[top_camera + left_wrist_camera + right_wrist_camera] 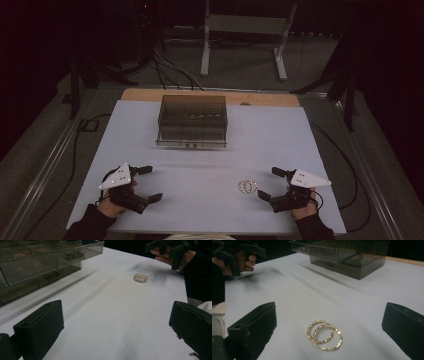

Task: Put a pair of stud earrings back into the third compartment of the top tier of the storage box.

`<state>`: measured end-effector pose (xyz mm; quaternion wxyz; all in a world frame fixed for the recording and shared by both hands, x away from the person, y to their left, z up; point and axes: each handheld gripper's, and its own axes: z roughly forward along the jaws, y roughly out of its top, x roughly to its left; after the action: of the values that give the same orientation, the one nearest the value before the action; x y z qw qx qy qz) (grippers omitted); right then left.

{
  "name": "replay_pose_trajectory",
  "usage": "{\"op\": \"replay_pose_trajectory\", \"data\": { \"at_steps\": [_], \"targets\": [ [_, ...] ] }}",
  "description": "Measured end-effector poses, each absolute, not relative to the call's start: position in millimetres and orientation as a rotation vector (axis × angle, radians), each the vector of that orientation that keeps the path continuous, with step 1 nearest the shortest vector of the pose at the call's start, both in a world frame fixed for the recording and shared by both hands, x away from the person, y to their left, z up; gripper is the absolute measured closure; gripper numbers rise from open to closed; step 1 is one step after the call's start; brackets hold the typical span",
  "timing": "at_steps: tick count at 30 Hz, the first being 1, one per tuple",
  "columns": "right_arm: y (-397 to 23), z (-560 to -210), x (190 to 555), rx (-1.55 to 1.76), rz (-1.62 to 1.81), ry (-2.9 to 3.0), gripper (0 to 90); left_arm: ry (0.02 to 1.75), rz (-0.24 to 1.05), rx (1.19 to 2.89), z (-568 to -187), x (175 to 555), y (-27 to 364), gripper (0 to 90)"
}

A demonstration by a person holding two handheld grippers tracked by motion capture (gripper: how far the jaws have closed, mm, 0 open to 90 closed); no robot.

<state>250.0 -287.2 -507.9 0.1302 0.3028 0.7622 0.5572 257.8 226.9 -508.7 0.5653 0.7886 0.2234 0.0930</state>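
Note:
Two gold sparkly hoop earrings lie overlapped on the white table, also seen in the high view as small hoop earrings and from the left as hoop earrings. My right gripper rests at the front right, open, its jaws wide to either side just short of the earrings, nothing between the pads. My left gripper lies at the front left, open and empty. A smoky clear drawer box stands at the back centre, drawers closed.
The white table top has a wooden strip along its far edge. Cables and metal stand legs lie on the dark floor beyond. The drawer box holds small items in its compartments.

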Motion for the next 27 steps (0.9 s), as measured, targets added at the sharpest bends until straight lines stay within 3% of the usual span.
{"op": "replay_pose_trajectory", "data": {
  "at_steps": [27],
  "targets": [
    [-291, -482, 262, 1.012, 1.666, 2.161, 0.0, 0.539, 0.213, 1.847, -508, 258, 227, 0.5]
  ]
}}
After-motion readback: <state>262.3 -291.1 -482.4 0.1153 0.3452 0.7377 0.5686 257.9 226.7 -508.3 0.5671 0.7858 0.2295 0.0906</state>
